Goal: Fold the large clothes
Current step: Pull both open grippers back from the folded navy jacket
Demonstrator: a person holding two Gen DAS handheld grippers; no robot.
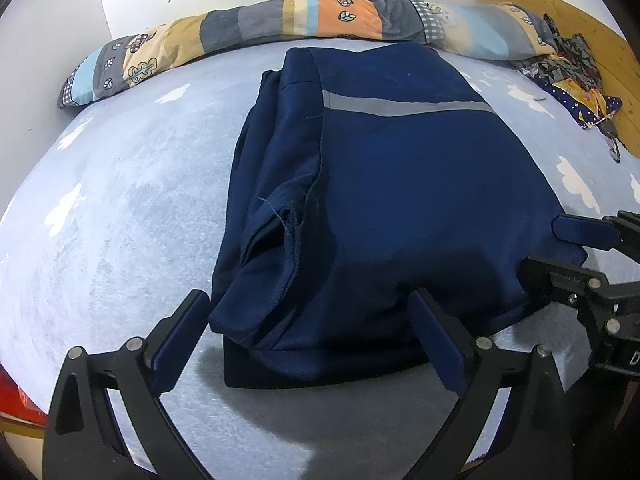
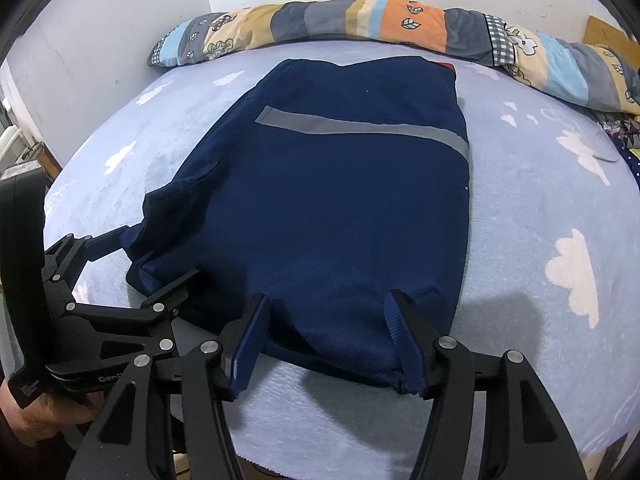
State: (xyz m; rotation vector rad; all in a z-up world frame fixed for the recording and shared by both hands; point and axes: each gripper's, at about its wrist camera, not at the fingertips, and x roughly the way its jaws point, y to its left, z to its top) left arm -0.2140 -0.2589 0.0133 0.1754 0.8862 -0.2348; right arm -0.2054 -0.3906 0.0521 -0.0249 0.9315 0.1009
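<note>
A navy garment (image 1: 380, 184) with a grey reflective stripe (image 1: 400, 106) lies folded into a rectangle on the light blue bed. It also fills the middle of the right wrist view (image 2: 340, 208). My left gripper (image 1: 308, 340) is open, its fingers straddling the garment's near left corner. My right gripper (image 2: 328, 340) is open, its fingers straddling the garment's near right hem. The right gripper shows at the right edge of the left wrist view (image 1: 580, 256). The left gripper shows at the left of the right wrist view (image 2: 132, 264).
A rolled patchwork quilt (image 1: 280, 20) lies along the far edge against the white wall. A crumpled patterned cloth (image 1: 572, 72) sits at the far right by a wooden headboard (image 1: 560, 4). The cloud-print sheet (image 2: 560, 200) surrounds the garment.
</note>
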